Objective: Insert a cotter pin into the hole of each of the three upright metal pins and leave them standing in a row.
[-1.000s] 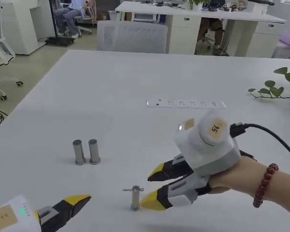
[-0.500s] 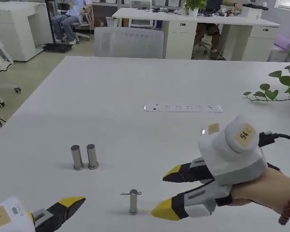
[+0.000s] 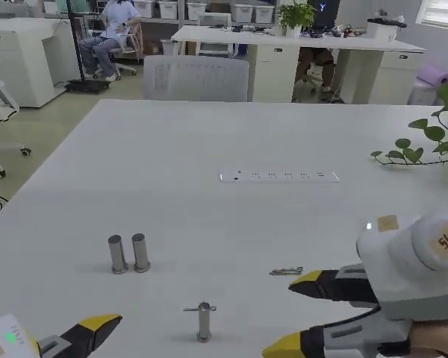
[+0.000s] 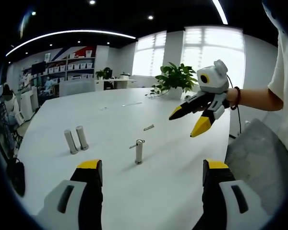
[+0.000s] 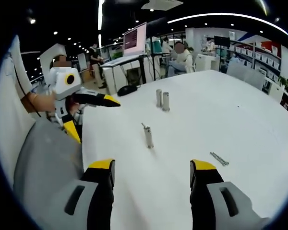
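Two bare metal pins stand upright side by side at the left of the white table. Nearer me stands a third pin with a cotter pin through its top. A loose cotter pin lies flat to its right. My right gripper hovers open and holds nothing, right of the third pin and just in front of the loose cotter pin. My left gripper is at the bottom left, open in its own view, nothing between the jaws. The right gripper view looks across at the third pin.
A white power strip lies at mid-table. Plant leaves reach in at the right edge. A grey chair stands at the table's far side, with desks and seated people beyond.
My right gripper has drawn back to the right, away from the third pin, and stays open. The loose cotter pin it covered now shows. The left gripper has barely moved.
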Motion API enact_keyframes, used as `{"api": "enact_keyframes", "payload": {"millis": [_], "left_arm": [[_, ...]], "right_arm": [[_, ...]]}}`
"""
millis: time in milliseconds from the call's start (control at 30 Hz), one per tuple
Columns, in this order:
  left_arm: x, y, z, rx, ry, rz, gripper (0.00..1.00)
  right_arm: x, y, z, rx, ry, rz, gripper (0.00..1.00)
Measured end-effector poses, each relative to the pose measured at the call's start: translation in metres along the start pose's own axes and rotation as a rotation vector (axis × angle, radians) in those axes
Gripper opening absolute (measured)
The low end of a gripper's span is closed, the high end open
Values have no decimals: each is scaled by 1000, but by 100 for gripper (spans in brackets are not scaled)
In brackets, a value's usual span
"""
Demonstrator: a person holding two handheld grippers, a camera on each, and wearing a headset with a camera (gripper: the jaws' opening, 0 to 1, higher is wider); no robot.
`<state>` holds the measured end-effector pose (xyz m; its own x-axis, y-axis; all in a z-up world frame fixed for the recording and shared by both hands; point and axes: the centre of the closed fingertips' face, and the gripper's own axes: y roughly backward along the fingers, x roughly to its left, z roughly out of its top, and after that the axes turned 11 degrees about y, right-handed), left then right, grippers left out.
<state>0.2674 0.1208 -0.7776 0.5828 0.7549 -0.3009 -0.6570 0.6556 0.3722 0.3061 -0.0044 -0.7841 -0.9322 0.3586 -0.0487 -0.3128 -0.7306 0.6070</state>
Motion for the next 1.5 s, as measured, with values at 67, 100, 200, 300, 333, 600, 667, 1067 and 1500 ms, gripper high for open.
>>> {"api": "enact_keyframes", "payload": {"millis": [67, 100, 200, 300, 333, 600, 667, 1067, 1500], "left_arm": [[0, 1, 0, 0, 3, 2, 86], [0, 1, 0, 1, 5, 5, 86], [2, 2, -1, 6, 7, 16, 85], [3, 4, 0, 6, 10, 22, 85], [3, 5, 0, 7, 10, 25, 85], [7, 9, 3, 2, 15, 44, 85], [9, 9, 4, -3, 16, 49, 85], [28, 13, 13, -10, 15, 94, 83], [57, 11, 35, -47, 21, 146, 77]], "right_arm": [[0, 5, -3, -5, -9, -15, 67], [0, 7, -4, -7, -18, -20, 68], [0, 12, -8, -17, -45, -41, 71], [1, 17, -12, -31, -73, -55, 75], [1, 19, -13, -33, -78, -61, 76], [4, 28, -21, -46, -110, -87, 83], [4, 30, -23, -51, -117, -97, 84], [5, 38, -30, -73, -165, -129, 95], [6, 42, -31, -97, -165, -152, 100]]}}
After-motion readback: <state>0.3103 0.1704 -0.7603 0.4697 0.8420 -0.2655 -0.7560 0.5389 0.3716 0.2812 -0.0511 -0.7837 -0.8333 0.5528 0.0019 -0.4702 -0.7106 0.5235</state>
